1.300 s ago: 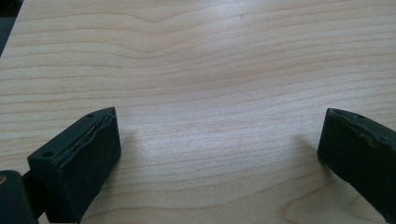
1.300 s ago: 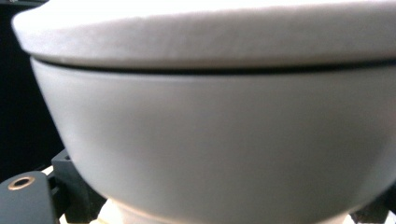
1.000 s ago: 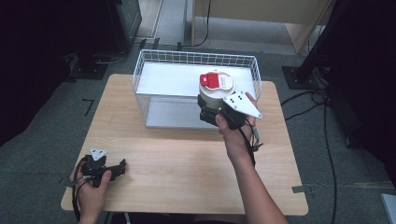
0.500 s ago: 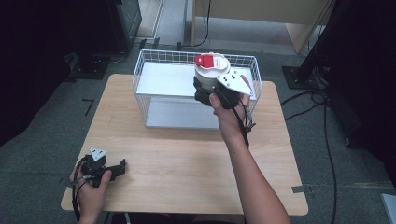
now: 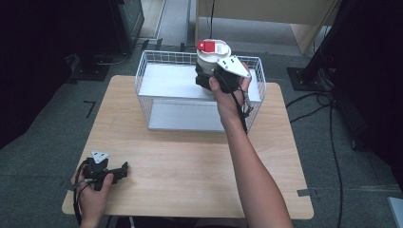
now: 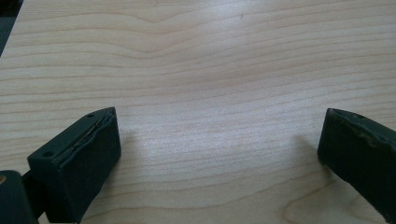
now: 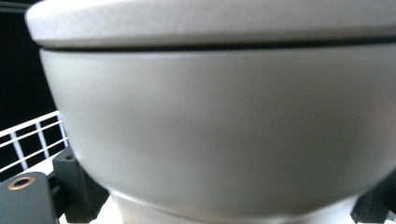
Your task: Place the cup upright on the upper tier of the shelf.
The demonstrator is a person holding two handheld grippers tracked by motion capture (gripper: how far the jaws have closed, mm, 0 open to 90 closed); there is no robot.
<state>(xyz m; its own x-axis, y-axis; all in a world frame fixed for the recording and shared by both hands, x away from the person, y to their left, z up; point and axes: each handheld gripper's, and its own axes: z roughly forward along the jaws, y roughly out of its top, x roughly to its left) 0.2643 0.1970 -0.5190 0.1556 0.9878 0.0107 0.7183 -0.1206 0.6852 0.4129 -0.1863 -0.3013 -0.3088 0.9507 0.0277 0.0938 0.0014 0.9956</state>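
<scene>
While the right gripper [image 5: 211,78] is clamped on it, the white pot [image 5: 212,59] with a red tab on its lid hangs upright above the wire basket [image 5: 147,80], over the far right part of the basket, near its back rim. The jaws grip the pot low on its body; in the right gripper view the pot's [image 7: 224,135] pale rounded wall stands just in front of the camera, with the dark seam of the lid above and a black jaw pressed in at either lower corner. A piece of the basket's white wire [image 7: 32,135] shows to the left of the pot there. The grey three-cornered plate on the right gripper sits on the side of the pot nearer the person, and the right hand [image 5: 228,97] wraps the gripper from behind, its forearm stretching back from the basket across the tabletop [image 5: 190,161].

The basket stands on the far half of the tabletop and has a white floor.

Well apart from the basket, at the near left corner of the tabletop, the left gripper [image 5: 121,169] lies low on the wood in the left hand [image 5: 92,192]. Its jaws are wide apart with nothing between them; in the left gripper view only bare wood grain [image 6: 210,93] lies between the two black jaws.
</scene>
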